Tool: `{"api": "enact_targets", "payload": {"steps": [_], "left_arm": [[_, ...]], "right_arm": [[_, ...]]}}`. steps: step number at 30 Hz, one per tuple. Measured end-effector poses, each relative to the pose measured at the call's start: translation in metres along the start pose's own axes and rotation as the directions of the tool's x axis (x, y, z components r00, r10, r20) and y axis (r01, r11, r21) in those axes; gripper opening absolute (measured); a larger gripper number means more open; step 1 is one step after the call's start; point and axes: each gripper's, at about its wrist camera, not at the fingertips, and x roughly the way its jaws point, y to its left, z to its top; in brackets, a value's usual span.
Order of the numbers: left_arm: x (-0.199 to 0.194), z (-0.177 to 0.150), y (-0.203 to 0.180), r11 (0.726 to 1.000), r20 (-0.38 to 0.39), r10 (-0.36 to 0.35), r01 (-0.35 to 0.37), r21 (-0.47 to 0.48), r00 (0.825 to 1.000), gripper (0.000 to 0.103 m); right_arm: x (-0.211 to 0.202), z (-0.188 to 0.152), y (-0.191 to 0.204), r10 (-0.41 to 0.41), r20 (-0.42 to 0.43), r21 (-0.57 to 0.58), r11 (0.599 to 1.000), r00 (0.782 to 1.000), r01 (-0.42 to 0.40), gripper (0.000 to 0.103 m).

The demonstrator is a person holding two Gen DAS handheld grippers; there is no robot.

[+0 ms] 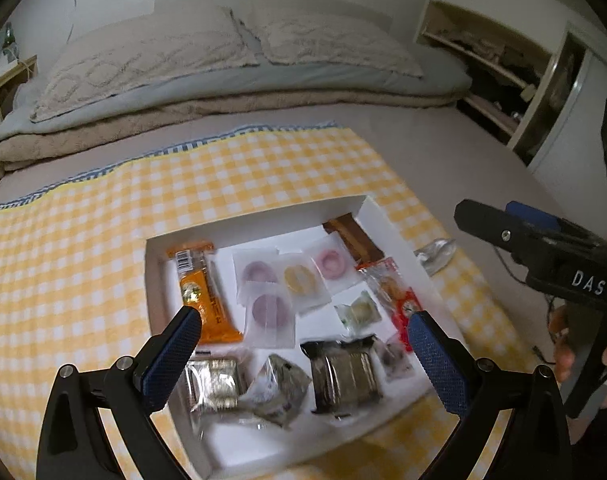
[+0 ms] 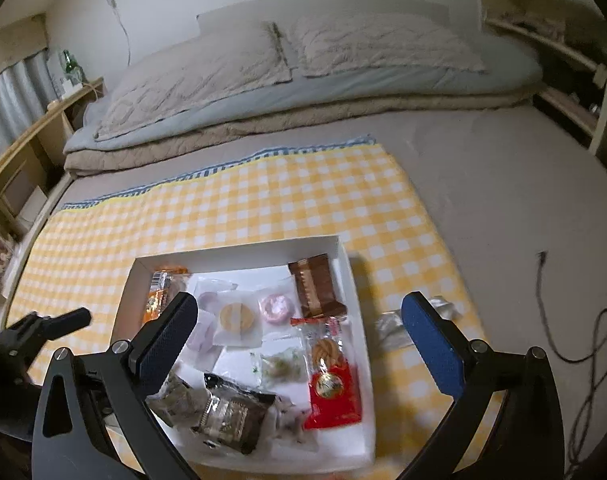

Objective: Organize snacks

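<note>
Snacks fill the white box (image 2: 353, 292) on the yellow checked cloth (image 2: 243, 208) on the bed, below both tools. One silver packet (image 2: 387, 326) lies outside, just beside the box's right wall. Your right tool (image 2: 299, 314) and left tool (image 1: 305, 322) are both wide and hold nothing. Bring the right one down over that packet, pinch it in the middle, and lift gently.

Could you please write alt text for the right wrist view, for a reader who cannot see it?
An open right gripper hangs empty over a white box of wrapped snacks on a yellow checked cloth spread over a bed. One clear wrapper lies on the cloth just right of the box.
</note>
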Motion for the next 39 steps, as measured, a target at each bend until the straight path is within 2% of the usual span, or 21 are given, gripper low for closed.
{"api": "enact_targets", "payload": {"steps": [6,17,24,29,39], "left_arm": [[-0.052,-0.020,0.003,1.000,0.036,-0.004,0.004,-0.004,0.999,0.103],[-0.150,-0.059,0.006,1.000,0.122,-0.006,0.006,0.002,0.993,0.103],[-0.211,-0.092,-0.001,0.999,0.206,0.032,-0.040,0.034,0.978,0.103],[-0.251,-0.119,-0.001,0.993,0.284,0.110,-0.116,0.006,0.952,0.103],[-0.291,-0.170,0.013,0.989,0.311,0.147,-0.135,-0.059,0.939,0.103]], "right_arm": [[-0.038,-0.011,0.012,0.033,0.047,0.005,0.999,0.998,-0.034,0.103],[-0.111,-0.035,0.041,0.036,0.145,0.000,0.999,0.989,-0.036,0.103],[-0.148,-0.053,0.057,0.035,0.202,-0.017,0.999,0.979,-0.033,0.103],[-0.170,-0.066,0.064,0.050,0.234,-0.016,0.999,0.971,-0.048,0.103],[-0.202,-0.099,0.076,0.046,0.293,-0.042,0.998,0.955,-0.035,0.103]]}}
